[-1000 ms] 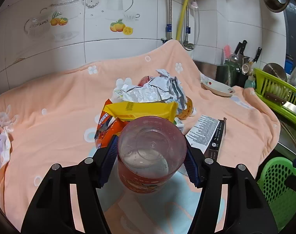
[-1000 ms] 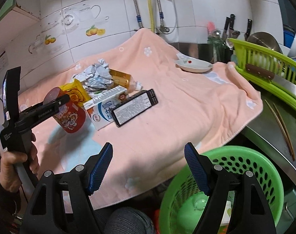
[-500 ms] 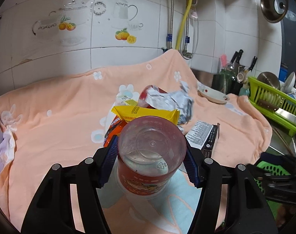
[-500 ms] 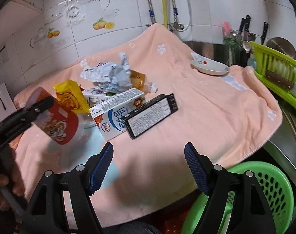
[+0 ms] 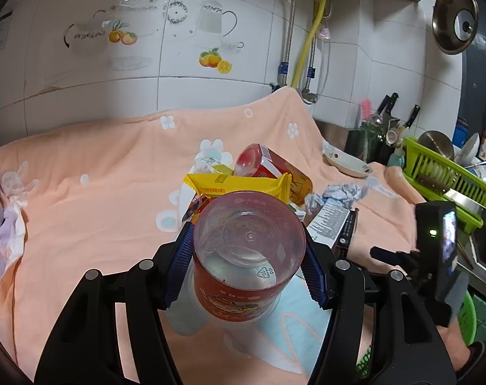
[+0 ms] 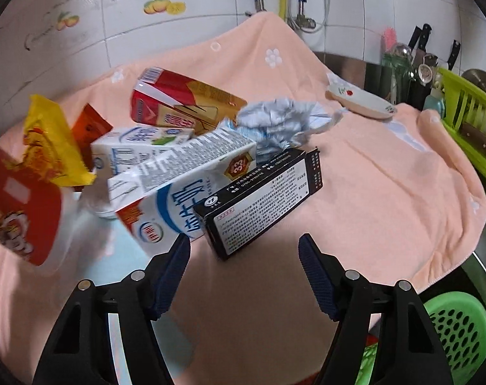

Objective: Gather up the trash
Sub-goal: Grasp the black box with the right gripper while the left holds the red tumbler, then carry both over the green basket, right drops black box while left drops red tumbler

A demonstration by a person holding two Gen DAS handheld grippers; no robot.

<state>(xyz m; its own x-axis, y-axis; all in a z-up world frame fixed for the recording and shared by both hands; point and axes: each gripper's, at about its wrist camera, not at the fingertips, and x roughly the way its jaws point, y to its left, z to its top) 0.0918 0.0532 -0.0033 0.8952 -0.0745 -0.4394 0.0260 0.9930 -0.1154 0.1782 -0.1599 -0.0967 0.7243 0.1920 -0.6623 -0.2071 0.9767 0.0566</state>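
My left gripper (image 5: 247, 268) still pinches the red cup (image 5: 247, 256), lifted off the pink towel (image 5: 92, 173). My right gripper (image 6: 244, 271) has swung in from the green basket (image 6: 457, 330), jaws narrowing on nothing yet, the black box (image 6: 262, 205) just beyond: my next pickup.

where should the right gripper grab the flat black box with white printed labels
Probably across the near end of the flat black printed box, coming from the front and above. It lies flat with that end towards the empty right gripper, whose closing jaws look wider than it.
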